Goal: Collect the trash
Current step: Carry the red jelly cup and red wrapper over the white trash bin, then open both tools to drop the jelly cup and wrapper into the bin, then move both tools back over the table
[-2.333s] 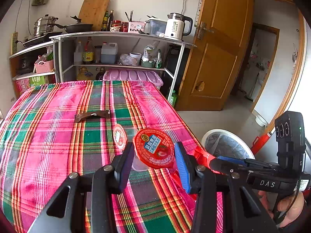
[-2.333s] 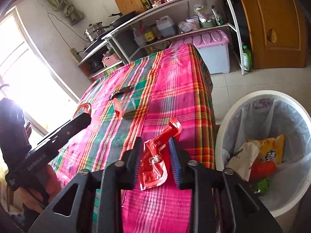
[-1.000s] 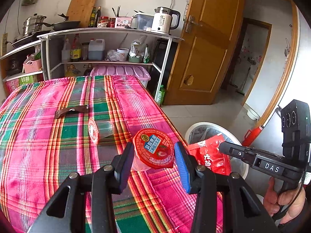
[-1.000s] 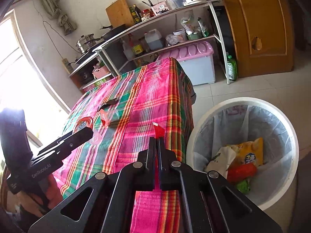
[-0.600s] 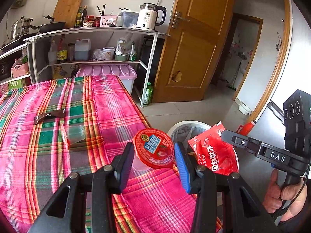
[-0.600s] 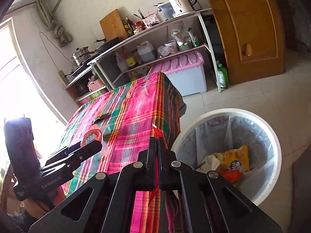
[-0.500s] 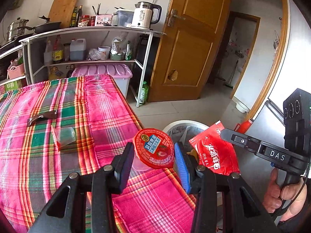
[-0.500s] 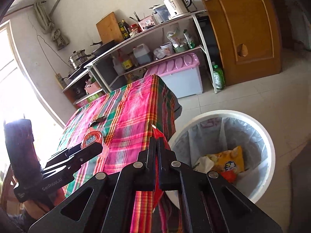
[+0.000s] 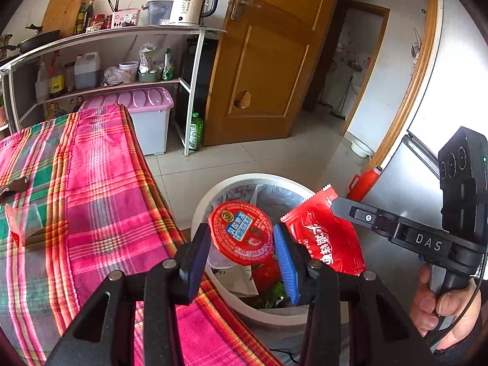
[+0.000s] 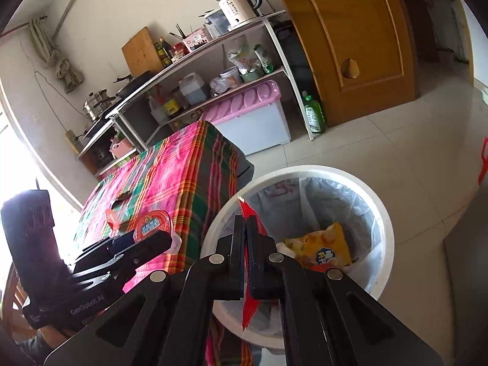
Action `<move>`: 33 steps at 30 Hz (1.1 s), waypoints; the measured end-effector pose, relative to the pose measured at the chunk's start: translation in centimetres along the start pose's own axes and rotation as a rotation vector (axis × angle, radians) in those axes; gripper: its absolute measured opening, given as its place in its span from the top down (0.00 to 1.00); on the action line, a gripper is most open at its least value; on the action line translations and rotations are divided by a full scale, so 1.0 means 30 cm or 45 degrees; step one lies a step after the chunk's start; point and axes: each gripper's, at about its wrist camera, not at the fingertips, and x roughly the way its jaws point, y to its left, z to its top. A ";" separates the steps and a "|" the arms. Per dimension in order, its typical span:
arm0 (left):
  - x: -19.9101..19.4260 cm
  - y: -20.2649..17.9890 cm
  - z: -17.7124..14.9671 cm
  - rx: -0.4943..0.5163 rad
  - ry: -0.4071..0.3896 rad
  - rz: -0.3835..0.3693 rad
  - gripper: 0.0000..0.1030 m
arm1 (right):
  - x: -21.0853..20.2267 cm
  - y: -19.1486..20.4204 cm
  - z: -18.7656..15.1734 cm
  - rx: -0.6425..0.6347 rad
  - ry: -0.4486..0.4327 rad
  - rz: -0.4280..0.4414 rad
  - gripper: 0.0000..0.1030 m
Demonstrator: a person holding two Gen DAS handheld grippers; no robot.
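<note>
Left tongs [image 9: 242, 244] clamping a clear jelly cup [image 9: 241, 233] by its sides, the red foil lid facing up toward the camera, blue pads [image 9: 285, 259] pressing the right flank and the dark pads the left. Hanging with that cup above the near rim of a white trash bin [image 9: 210, 196], just past the edge of the counter [image 9: 91, 183] draped in pink, green and orange plaid. Right tongs [image 10: 245, 228] pressed together, pinching a flat red snack wrapper [image 10: 248, 302] edge-on between them, the serrated top poking out above the tips and the lower end dangling beneath. In the left wrist view, showing as the same red wrapper [image 9: 323, 241] spread wide with white lettering, hanging just right of the cup and over the bin's opening. Lying inside the lined bin: a yellow packet [image 10: 323, 244], some pale paper and something red and green, partly hidden. Resting further back on the counter: a small clear packet with red edges [image 9: 23, 219] and a dark flat object at the left border, too cropped to identify. Gripping the right handle at lower right, a hand [image 9: 442, 311]. Standing behind: a metal shelf with a white kettle [image 9: 189, 4], a pink-lidded storage box [image 9: 143, 116] and a wooden door [image 9: 268, 70].
</note>
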 end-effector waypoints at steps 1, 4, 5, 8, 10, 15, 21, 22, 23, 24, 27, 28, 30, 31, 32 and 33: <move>0.011 -0.006 -0.001 0.000 0.007 -0.005 0.57 | 0.004 -0.009 -0.001 0.001 0.004 -0.008 0.99; 0.045 -0.020 -0.002 -0.003 0.030 -0.014 0.56 | 0.022 -0.038 0.000 0.012 0.022 -0.020 0.99; 0.057 -0.022 -0.003 -0.008 0.039 -0.019 0.56 | 0.029 -0.048 -0.001 0.017 0.029 -0.029 0.99; 0.088 -0.019 0.005 -0.033 0.075 -0.039 0.56 | 0.050 -0.081 -0.006 0.040 0.056 -0.042 0.98; 0.104 -0.021 0.006 -0.045 0.097 -0.047 0.56 | 0.065 -0.097 -0.010 0.051 0.075 -0.059 0.98; 0.107 -0.015 0.009 -0.062 0.100 -0.063 0.47 | 0.070 -0.105 -0.017 0.058 0.079 -0.071 0.90; 0.078 -0.007 0.006 -0.065 0.075 -0.060 0.45 | 0.052 -0.090 -0.015 0.057 0.063 -0.066 0.83; 0.068 -0.006 0.006 -0.064 0.066 -0.060 0.45 | 0.047 -0.085 -0.015 0.057 0.060 -0.065 0.83; 0.057 -0.002 0.008 -0.065 0.057 -0.059 0.45 | 0.041 -0.079 -0.015 0.056 0.055 -0.062 0.83; 0.046 0.001 0.009 -0.065 0.048 -0.060 0.45 | 0.034 -0.071 -0.016 0.054 0.051 -0.057 0.83; 0.007 0.013 0.009 -0.066 0.016 -0.054 0.45 | 0.015 -0.044 -0.014 0.040 0.034 -0.045 0.83; -0.008 0.018 0.007 -0.068 0.005 -0.051 0.45 | 0.009 -0.033 -0.014 0.035 0.029 -0.040 0.83; -0.036 0.030 0.003 -0.071 -0.014 -0.042 0.45 | -0.002 -0.011 -0.015 0.024 0.021 -0.032 0.83; -0.051 0.036 0.001 -0.072 -0.024 -0.034 0.45 | -0.008 0.002 -0.016 0.016 0.017 -0.027 0.83; -0.065 0.042 -0.002 -0.074 -0.032 -0.027 0.45 | -0.012 0.016 -0.018 0.007 0.013 -0.022 0.83; -0.079 0.052 -0.006 -0.077 -0.041 -0.020 0.45 | -0.016 0.030 -0.020 0.000 0.011 -0.015 0.82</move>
